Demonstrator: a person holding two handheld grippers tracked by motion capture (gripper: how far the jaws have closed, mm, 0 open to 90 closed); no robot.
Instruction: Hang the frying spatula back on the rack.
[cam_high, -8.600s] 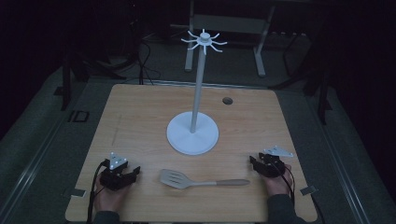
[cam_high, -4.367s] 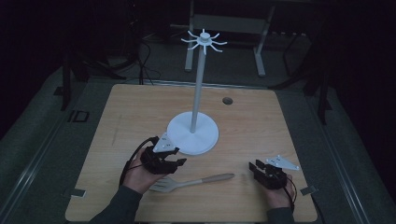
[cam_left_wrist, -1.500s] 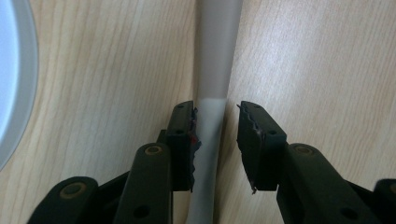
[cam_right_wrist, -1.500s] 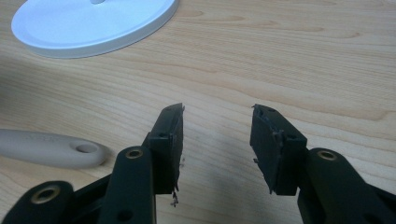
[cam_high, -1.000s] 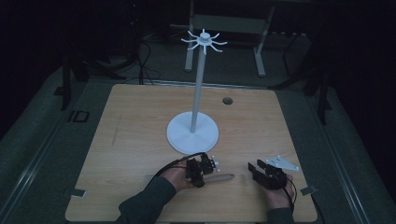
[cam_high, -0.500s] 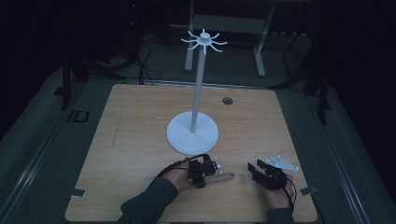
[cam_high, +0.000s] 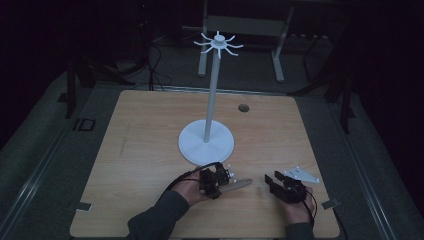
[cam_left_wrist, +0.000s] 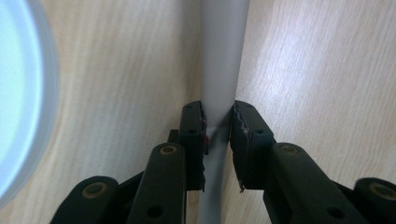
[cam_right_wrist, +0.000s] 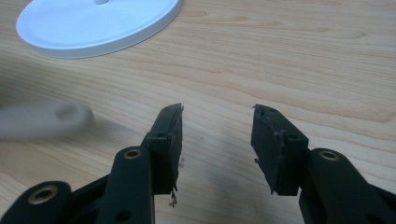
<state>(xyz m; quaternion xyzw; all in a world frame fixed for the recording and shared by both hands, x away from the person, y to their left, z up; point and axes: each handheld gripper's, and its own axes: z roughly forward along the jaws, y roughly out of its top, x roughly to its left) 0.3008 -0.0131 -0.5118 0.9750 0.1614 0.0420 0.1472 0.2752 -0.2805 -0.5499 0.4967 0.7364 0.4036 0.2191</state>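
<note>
A grey spatula lies on the wooden table near its front edge, and its handle end (cam_high: 240, 184) sticks out to the right of my left gripper (cam_high: 219, 180). In the left gripper view the left gripper (cam_left_wrist: 218, 109) is shut on the spatula handle (cam_left_wrist: 223, 60), with both pads pressed against its sides. The spatula's head is hidden under the left hand. My right gripper (cam_high: 272, 181) rests at the front right, and its jaws (cam_right_wrist: 217, 112) stand open with nothing between them. The handle end (cam_right_wrist: 42, 119) shows blurred at the left of the right gripper view.
A white stand with a round base (cam_high: 206, 141), a tall pole (cam_high: 212, 95) and a ring of hooks (cam_high: 218, 44) on top stands mid-table, just behind the left gripper. A small round hole (cam_high: 243, 107) sits near the table's back edge.
The left hand has crossed from the front left corner to the spatula and closed on its handle. Over the last second it has barely shifted. The right gripper has stayed put.
</note>
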